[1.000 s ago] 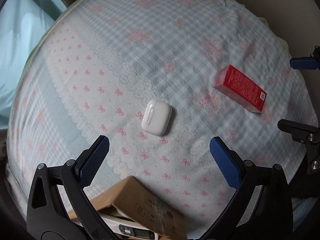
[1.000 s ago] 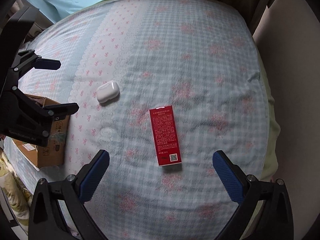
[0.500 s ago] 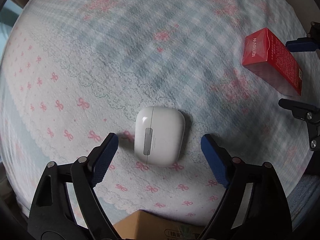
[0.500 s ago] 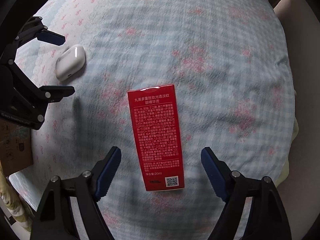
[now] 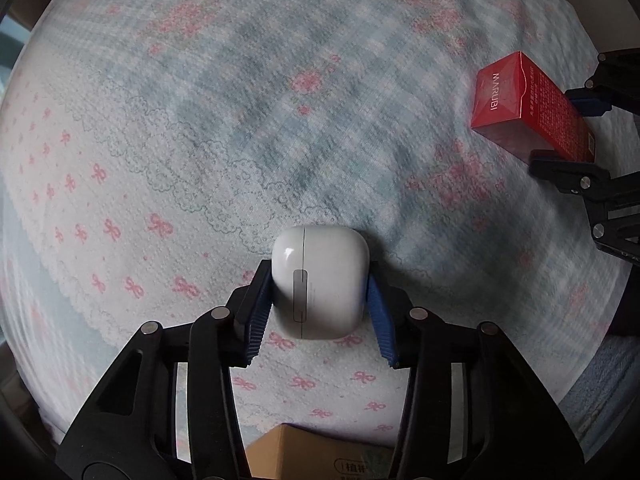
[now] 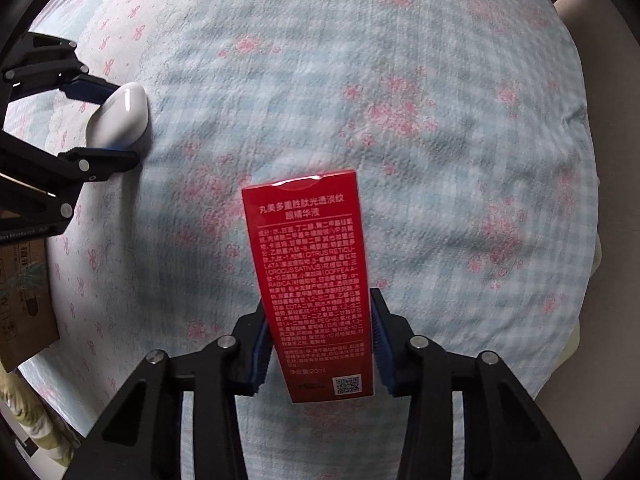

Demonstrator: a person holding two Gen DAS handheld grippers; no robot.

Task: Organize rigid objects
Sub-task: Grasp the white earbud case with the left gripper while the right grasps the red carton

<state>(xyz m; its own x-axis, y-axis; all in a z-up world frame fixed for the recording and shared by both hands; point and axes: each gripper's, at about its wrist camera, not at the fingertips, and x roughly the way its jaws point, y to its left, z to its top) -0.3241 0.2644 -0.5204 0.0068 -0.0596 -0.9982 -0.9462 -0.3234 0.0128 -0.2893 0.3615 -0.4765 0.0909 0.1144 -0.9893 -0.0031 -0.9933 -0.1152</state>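
A white earbud case (image 5: 320,282) lies on the patterned bed cover. My left gripper (image 5: 319,284) is shut on it, blue pads against both sides. The case also shows in the right wrist view (image 6: 120,118), held between the left gripper's fingers (image 6: 86,90). A red carton (image 6: 312,280) with white print lies flat on the cover. My right gripper (image 6: 318,322) is shut on its near half, pads on both long sides. The carton also shows in the left wrist view (image 5: 528,110) at the right, between the right gripper's fingers (image 5: 588,104).
A brown cardboard box (image 5: 320,456) sits at the near edge of the bed, below the left gripper, and shows at the left in the right wrist view (image 6: 24,300). The bed cover (image 6: 440,120) stretches away ahead. The bed's right edge drops off.
Both grippers have moved down and forward onto their objects and closed. The left one now grips the earbud case, the right one the red carton.
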